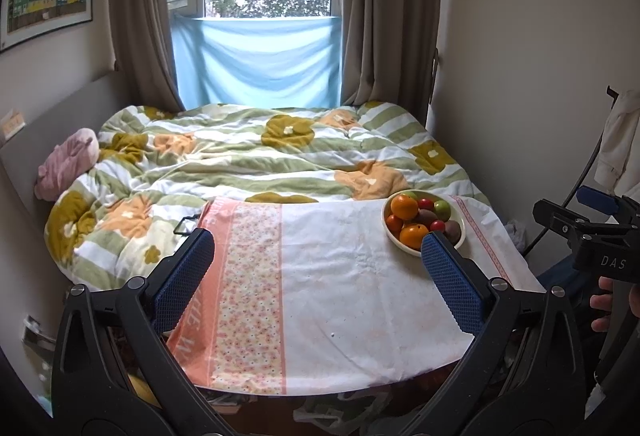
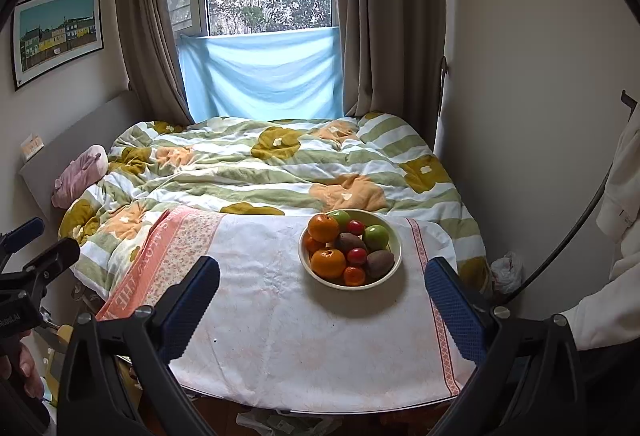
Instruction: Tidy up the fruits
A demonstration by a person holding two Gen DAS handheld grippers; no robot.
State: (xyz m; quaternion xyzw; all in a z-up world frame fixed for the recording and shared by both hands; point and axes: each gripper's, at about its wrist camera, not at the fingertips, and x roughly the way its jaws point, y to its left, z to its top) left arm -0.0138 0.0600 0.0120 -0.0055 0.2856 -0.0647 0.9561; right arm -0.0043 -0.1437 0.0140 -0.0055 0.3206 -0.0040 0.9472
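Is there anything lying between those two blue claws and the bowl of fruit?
Nothing visible. Only bare tablecloth lies between the open right gripper and the bowl; likewise for the open left gripper.

Cream bowl holds orange, green, red and brown fruit; white cloth has a salmon floral band at left; far quilt is green-and-white striped with mustard and peach flowers; claw pads are blue.

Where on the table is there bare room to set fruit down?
The white cloth is bare from the floral band across to the bowl, and all along the near edge. The far right corner is taken by the bowl, piled with fruit. Both claws are open and empty.
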